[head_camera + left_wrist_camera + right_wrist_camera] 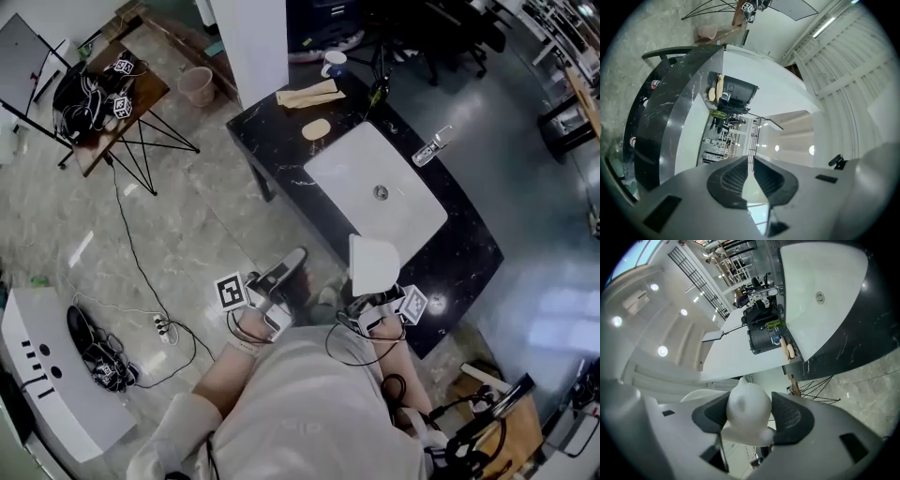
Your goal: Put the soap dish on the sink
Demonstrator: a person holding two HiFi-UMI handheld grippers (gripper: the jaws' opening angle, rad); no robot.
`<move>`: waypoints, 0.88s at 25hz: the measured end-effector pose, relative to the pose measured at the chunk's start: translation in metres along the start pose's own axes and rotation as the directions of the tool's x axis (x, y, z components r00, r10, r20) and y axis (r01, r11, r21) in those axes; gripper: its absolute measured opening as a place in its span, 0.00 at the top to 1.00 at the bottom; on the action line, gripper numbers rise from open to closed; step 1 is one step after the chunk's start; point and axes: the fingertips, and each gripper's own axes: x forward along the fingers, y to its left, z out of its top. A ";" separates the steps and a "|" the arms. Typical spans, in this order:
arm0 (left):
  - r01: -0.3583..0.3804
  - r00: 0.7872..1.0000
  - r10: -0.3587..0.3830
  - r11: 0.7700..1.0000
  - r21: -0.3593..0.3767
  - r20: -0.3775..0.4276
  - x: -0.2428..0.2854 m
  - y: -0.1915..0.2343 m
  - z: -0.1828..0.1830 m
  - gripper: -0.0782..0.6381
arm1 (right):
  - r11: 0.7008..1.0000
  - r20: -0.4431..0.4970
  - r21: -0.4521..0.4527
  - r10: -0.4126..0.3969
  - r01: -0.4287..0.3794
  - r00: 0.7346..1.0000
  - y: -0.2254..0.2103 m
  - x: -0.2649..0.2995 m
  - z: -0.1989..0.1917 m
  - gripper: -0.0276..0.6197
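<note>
The head view looks steeply down on a person standing at the near end of a black marble counter (272,141) with a white rectangular sink basin (375,192) set into it. The right gripper (372,292) holds a white plastic soap dish (373,264) by the counter's near edge, just short of the basin, apparently carrying it toward its resting place. The left gripper (281,274) hangs to the left, off the counter and over the floor, probably kept aside because one hand is enough. A tan oval soap bar (316,129) lies on the counter at the basin's far left. In the left gripper view, the two dark jaws are pressed together with nothing between them. In the right gripper view, the jaws are closed on the soap dish's rounded white body, pinching it from both sides so it cannot slip. The basin lies ahead and well apart, so the dish is not yet set down.
</note>
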 end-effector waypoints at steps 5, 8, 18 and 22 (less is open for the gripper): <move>-0.029 0.999 0.029 0.998 0.057 0.016 0.006 0.000 0.003 0.75 | 1.000 -0.049 -0.008 -0.015 0.014 0.999 -0.007 0.019 0.016 0.53; -0.042 0.998 0.038 0.995 0.090 0.041 0.010 -0.001 0.009 0.71 | 0.999 -0.088 -0.033 -0.038 0.036 0.995 -0.014 0.030 0.022 0.53; -0.113 0.993 0.102 0.963 0.244 0.058 0.036 -0.003 0.018 0.54 | 0.977 -0.221 -0.175 -0.158 0.121 0.962 -0.040 0.068 0.038 0.53; -0.121 0.991 0.103 0.955 0.269 0.079 0.047 -0.001 0.021 0.53 | 0.954 -0.255 -0.256 -0.223 0.157 0.941 -0.053 0.074 0.050 0.53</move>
